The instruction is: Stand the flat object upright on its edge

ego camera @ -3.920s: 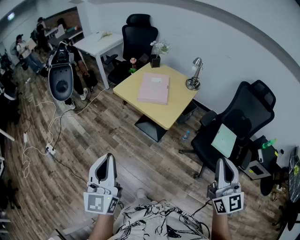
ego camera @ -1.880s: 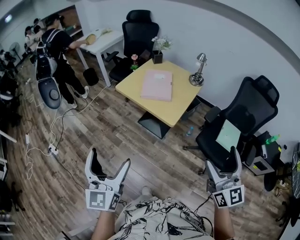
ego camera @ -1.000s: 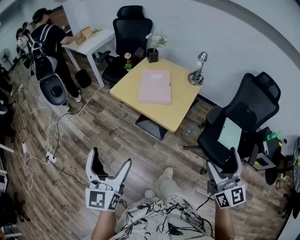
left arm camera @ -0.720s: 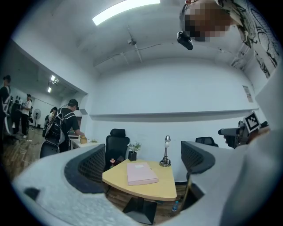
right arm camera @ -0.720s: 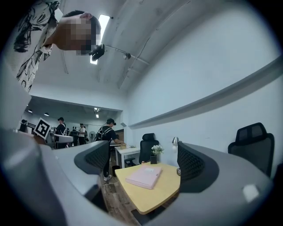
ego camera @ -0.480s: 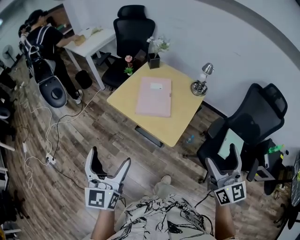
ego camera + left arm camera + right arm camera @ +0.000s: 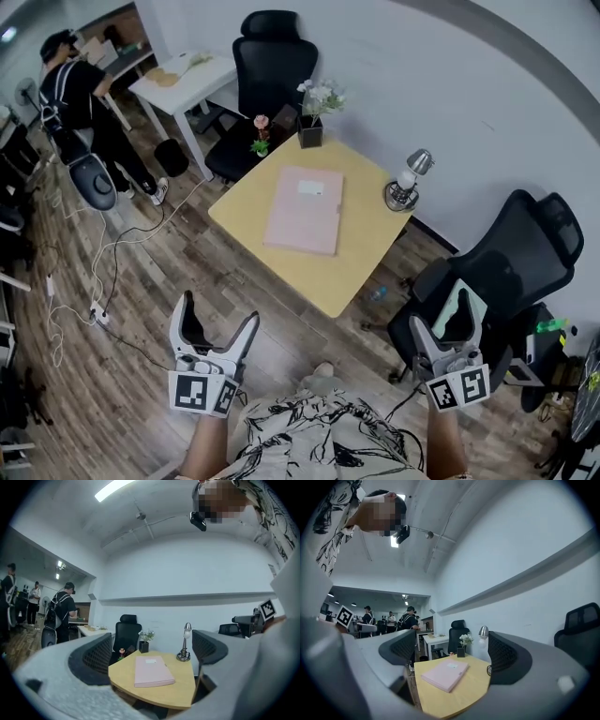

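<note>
We hold both tools low, near our black-and-white patterned top [image 7: 319, 442], well short of the light yellow wooden table [image 7: 361, 267]. The left gripper [image 7: 217, 315] has its jaws spread wide w/ nothing between them; in the left gripper view the same left gripper [image 7: 151, 652] frames the table from afar, ribbed black pads [image 7: 96, 658] well apart. The right gripper [image 7: 442, 323] is likewise spread and empty, and the right gripper view confirms: right gripper [image 7: 453, 651] jaws wide, only the far table showing between them.

The flat pink rectangular folder [image 7: 305, 211] lies face-down-flat on the tabletop, approx. mid-table, its long side running away from us, a small pale label near its far end. It's not touched by either tool. Same folder shows flat in the left gripper view [image 7: 152, 671] and the right gripper view [image 7: 444, 673].

Also on the table: a silver desk lamp [image 7: 408, 183] at the right edge, apart from the folder, and a black square pot of white flowers [image 7: 314, 127] at the far corner. A black high-back office chair [image 7: 267, 56] stands behind the table, another black office chair [image 7: 516, 267] to the right near the right gripper. Far left, a person in dark clothes [image 7: 70, 84] stands by a white desk [image 7: 183, 80] on the wood-plank floor [image 7: 178, 248].
</note>
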